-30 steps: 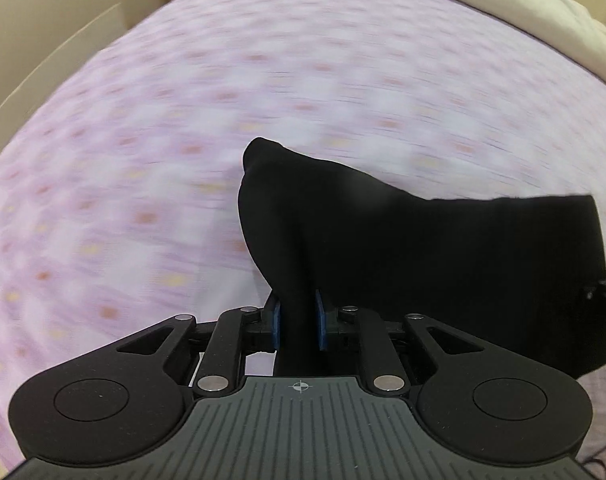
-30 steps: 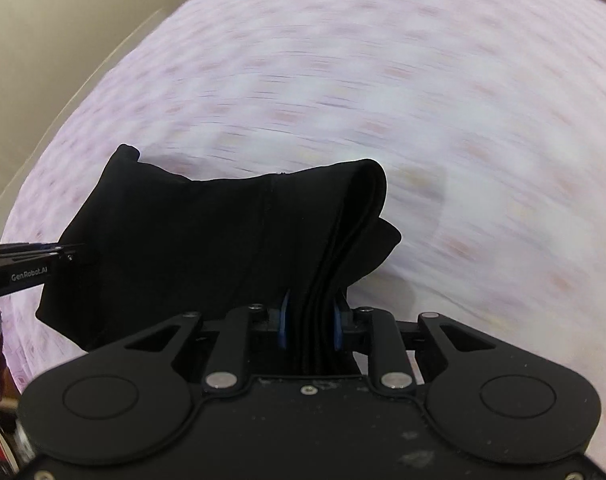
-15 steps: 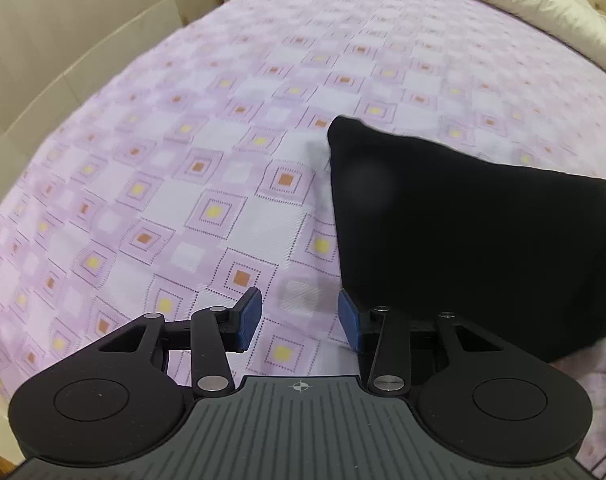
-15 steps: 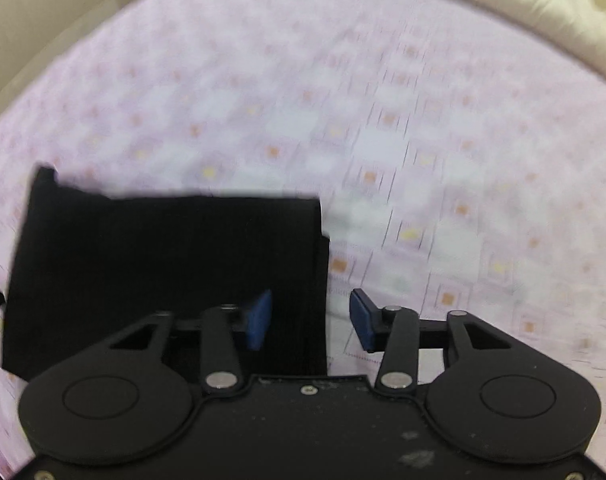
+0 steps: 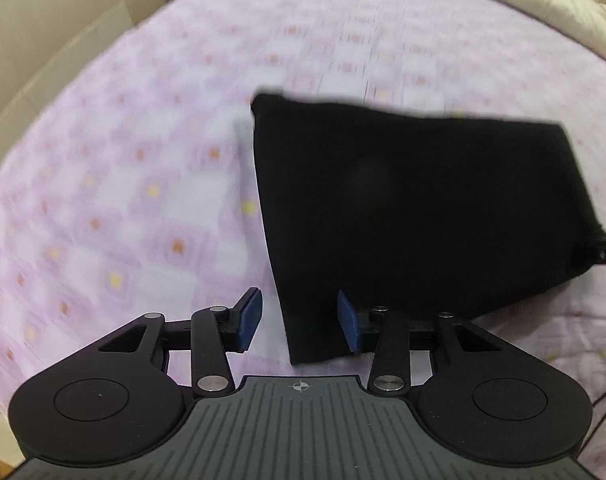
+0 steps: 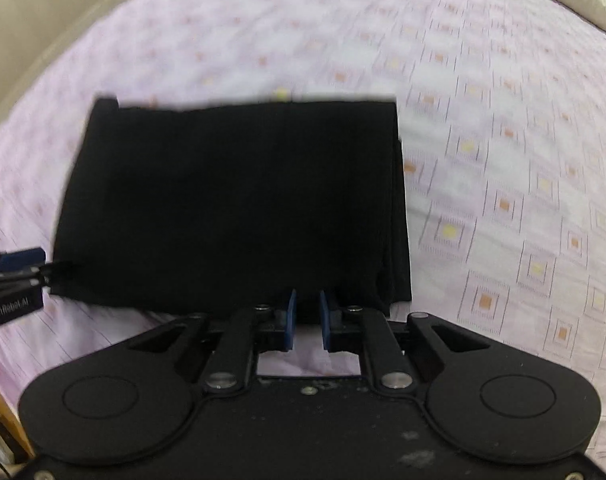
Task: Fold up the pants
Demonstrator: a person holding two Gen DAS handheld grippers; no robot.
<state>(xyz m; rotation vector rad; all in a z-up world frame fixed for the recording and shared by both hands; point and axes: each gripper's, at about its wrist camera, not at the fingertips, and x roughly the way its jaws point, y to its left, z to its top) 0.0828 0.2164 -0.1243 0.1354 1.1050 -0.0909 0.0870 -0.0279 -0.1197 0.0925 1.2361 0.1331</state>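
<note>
on the bed: a black folded pants (image 5: 415,216) bundle is laid flat on the purple patterned bedsheet (image 5: 123,208), in a roughly rectangular shape.
pants in the right wrist view: the same bundle (image 6: 231,208) is seen with its stacked folded edges at the right side; the near edge is close to the gripper.
left gripper (image 5: 299,322): it is held over the near left corner of the pants, pointing steeply down. the blue pads (image 5: 249,320) are set clearly apart. the corner of the cloth is seen between them, but no pad is pressed on it, so nothing is gripped.
right gripper (image 6: 306,320): its jaws have just been closing and only a narrow gap is left between the blue pads (image 6: 290,320). through this gap the dark near edge of the pants and some bedsheet (image 6: 503,160) are seen; whether cloth is pinched cannot be told.
other gripper seen from the side: the left gripper's tip (image 6: 15,276) is visible at the left edge of the right wrist view, beside the pants' corner.
background: a cream duvet (image 5: 543,12) is piled at the far right of the bed, and a pale wall (image 5: 43,8) is seen at the left.
picture quality: both views are blurred.
</note>
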